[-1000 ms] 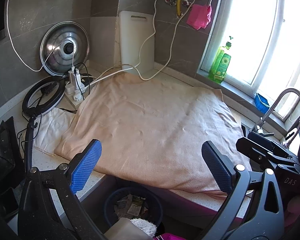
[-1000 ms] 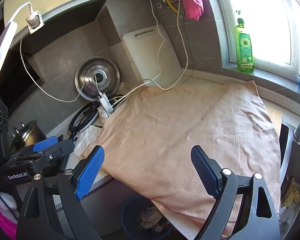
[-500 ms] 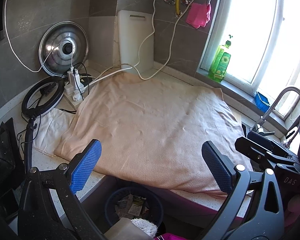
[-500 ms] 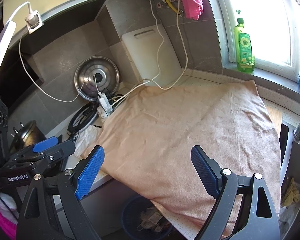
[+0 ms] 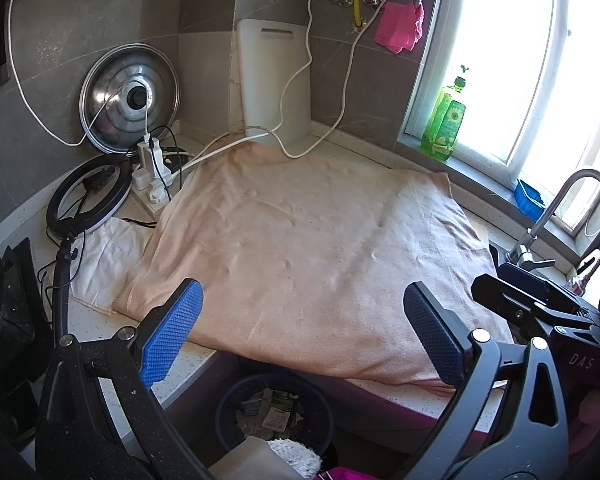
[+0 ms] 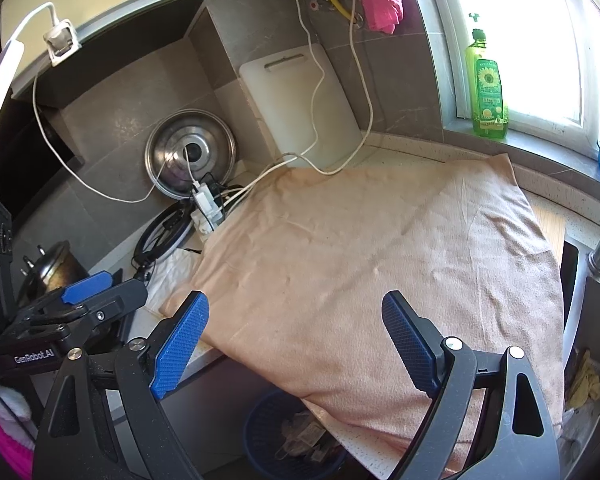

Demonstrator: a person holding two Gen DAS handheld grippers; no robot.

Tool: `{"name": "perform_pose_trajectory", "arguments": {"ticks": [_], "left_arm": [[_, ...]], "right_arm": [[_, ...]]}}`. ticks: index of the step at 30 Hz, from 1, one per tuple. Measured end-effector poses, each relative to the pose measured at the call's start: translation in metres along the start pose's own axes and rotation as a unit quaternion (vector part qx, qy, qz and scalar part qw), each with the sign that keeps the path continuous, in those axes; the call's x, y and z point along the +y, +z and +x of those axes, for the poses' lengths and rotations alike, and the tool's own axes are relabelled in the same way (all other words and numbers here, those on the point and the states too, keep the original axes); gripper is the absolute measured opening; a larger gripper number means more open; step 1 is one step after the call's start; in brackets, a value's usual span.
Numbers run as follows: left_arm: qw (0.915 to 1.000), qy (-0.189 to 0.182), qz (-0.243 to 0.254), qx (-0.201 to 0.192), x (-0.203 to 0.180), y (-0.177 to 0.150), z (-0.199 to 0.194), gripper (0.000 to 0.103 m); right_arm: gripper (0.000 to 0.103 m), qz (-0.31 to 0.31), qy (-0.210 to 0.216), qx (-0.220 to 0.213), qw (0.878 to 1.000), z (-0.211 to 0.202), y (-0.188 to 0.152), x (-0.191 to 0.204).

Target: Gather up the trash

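Two claws hang over the worktop's near edge, the left claw [image 5: 300, 336] and right claw [image 6: 296, 340] both spread wide with nothing between their pads. A peach towel [image 5: 320, 248] covers the speckled worktop [image 5: 100, 328]. Below the near edge stands a round blue trash bin [image 5: 274, 412], upright, mouth up, holding wrappers. A cutting board [image 5: 274, 80] and pot lid [image 5: 130, 98] lean on the far tiled wall; a green bottle [image 6: 487, 88] stands on the windowsill at right.

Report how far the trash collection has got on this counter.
Done, by the look of it: the blue bin below the counter edge already holds wrappers, and no loose trash shows on the peach towel covering the counter. In hand: nothing; the left hand-held gripper and right hand-held gripper both hover open and empty over the towel. Left: nothing obvious; only yellowish scraps in the sink might remain.
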State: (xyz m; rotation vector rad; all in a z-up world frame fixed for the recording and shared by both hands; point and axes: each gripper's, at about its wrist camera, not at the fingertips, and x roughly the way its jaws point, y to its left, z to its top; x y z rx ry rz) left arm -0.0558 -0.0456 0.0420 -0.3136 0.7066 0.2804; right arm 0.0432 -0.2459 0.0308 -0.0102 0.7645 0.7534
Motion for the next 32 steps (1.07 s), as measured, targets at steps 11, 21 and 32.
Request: {"name": "perform_pose_trajectory", "arguments": {"ticks": [11,21,32], "left_arm": [[1.0,-0.001,0.004,0.002,0.003,0.0,0.001,0.102],[1.0,-0.004,0.007,0.004,0.002,0.001,0.004,0.102],[0.9998,-0.004,0.013,0.015,0.016,0.001,0.012,0.102]], "right_arm": [[0.088,0.0,0.002,0.003,1.0,0.002,-0.002,-0.001],[0.088,0.002,0.003,0.009,1.0,0.004,-0.003,-0.006],[0.088,0.004,0.003,0.016,1.0,0.008,-0.002,-0.013]]}}
